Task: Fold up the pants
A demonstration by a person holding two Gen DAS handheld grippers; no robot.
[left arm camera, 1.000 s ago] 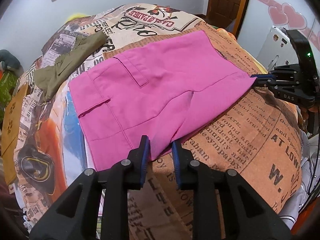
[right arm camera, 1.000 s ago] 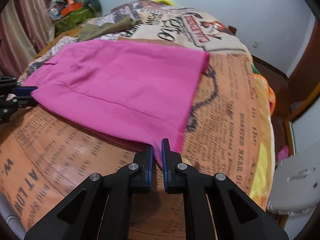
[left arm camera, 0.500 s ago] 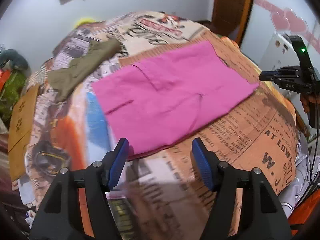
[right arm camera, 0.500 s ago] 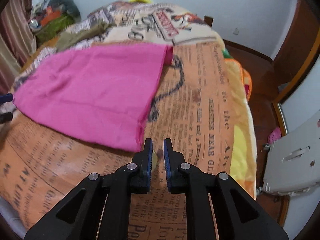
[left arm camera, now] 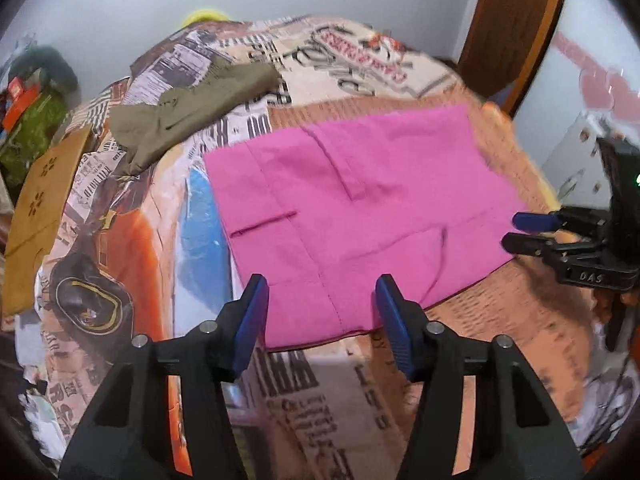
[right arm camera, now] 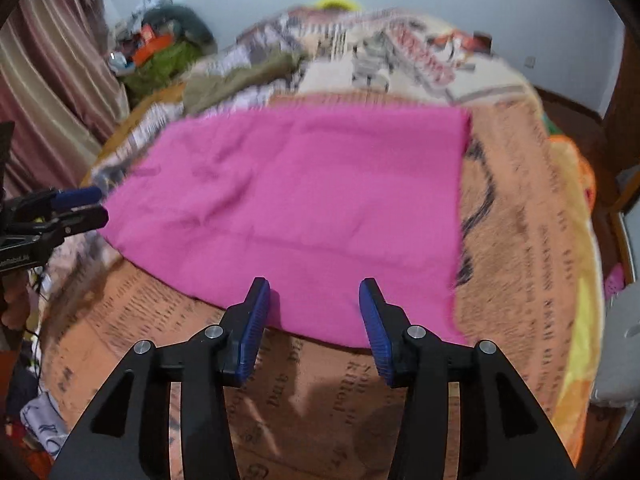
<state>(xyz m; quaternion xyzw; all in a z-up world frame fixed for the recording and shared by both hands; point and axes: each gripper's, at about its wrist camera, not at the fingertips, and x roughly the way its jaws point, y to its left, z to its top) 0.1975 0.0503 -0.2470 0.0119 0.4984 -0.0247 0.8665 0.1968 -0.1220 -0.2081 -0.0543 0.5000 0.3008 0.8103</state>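
Observation:
Pink pants (left arm camera: 360, 208) lie folded flat on a bed with a newspaper-print cover (left arm camera: 500, 340). My left gripper (left arm camera: 322, 304) hovers over their near edge. Its jaws stand apart and are closing, with pink cloth seen between them, but the pads do not press on it. In the right wrist view the pants (right arm camera: 304, 184) spread out ahead of my right gripper (right arm camera: 314, 304). Its jaws are opening above the near hem and hold nothing. Each gripper shows in the other's view: the right gripper (left arm camera: 516, 232) beside the pants' right corner, the left gripper (right arm camera: 94, 204) at their left corner.
An olive garment (left arm camera: 188, 116) lies crumpled at the far left of the bed. A pile of clutter (left arm camera: 32, 112) sits beyond the bed's left side, next to a curtain (right arm camera: 48, 80). A wooden door (left arm camera: 512, 20) stands at the back right. A white object (right arm camera: 620, 340) sits beside the bed.
Both grippers have let go of the pants' near corners and opened. The pants now lie flat. Both grippers have drawn back a little from the near edge.

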